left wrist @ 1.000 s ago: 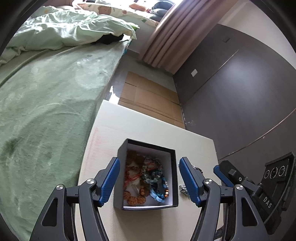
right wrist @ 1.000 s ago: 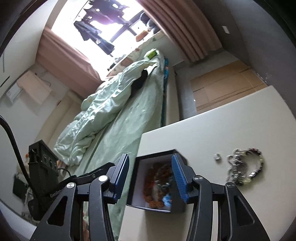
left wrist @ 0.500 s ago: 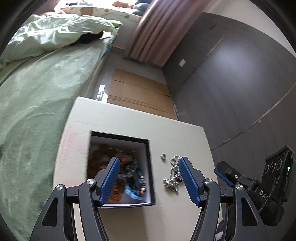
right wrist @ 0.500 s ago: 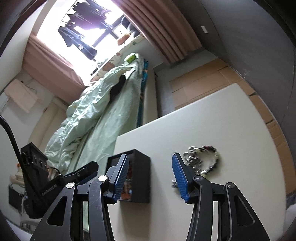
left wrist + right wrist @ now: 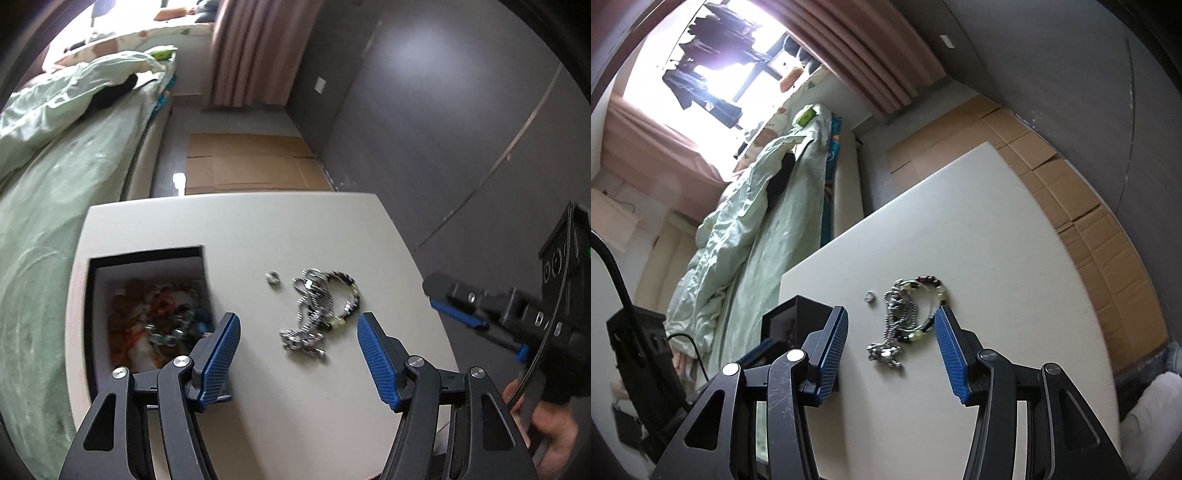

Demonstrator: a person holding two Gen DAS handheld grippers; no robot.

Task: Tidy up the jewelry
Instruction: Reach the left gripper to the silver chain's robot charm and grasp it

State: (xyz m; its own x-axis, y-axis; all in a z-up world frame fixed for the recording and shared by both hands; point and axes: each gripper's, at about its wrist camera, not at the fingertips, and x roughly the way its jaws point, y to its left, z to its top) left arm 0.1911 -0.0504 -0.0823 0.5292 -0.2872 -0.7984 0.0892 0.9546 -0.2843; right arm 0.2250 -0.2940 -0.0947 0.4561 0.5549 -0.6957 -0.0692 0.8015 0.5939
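Note:
A black jewelry box (image 5: 147, 295) with a white lining sits on the left of the white table (image 5: 258, 229); it holds several bead bracelets. To its right lies a tangle of silver chain and a beaded bracelet (image 5: 317, 310), with a small silver ring (image 5: 272, 277) beside it. My left gripper (image 5: 297, 328) hovers open just short of the tangle, nothing between its blue pads. In the right wrist view the same tangle (image 5: 908, 317), ring (image 5: 868, 296) and box (image 5: 794, 317) appear. My right gripper (image 5: 891, 330) stands open above the chain, empty. It also shows at the right (image 5: 458, 306).
A bed with green bedding (image 5: 55, 155) runs along the table's left side. Flattened cardboard (image 5: 251, 162) covers the floor beyond the table. A dark wall (image 5: 443, 110) stands to the right, pink curtains (image 5: 251, 48) at the back. A hand (image 5: 546, 421) holds the right tool.
Both grippers have swung right, from over the box to over the loose chain and bracelet. Neither has taken hold of anything.

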